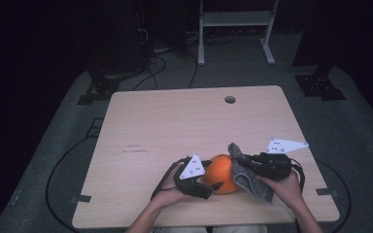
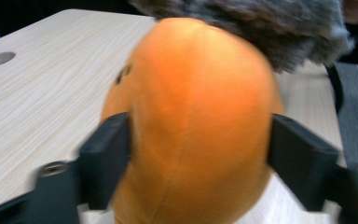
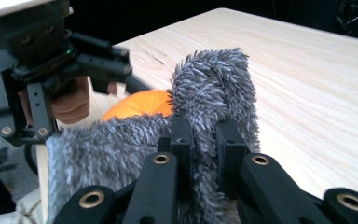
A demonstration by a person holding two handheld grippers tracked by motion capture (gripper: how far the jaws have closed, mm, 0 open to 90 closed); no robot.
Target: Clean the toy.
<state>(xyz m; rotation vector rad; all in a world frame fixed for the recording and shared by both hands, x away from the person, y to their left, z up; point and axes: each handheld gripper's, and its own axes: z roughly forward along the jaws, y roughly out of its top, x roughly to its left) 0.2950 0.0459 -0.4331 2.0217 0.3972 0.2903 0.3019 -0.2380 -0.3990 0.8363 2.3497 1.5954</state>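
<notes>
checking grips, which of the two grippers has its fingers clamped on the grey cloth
The right gripper: it pinches the grey cloth. The left gripper straddles the orange fruit instead.

Your right tool has its two black jaws clamped on a fold of the grey fuzzy cloth, which stands up between them and spreads to the left. Just behind the cloth, an orange fruit rests on the wooden surface. The left tool reaches the fruit from the upper left.
</notes>
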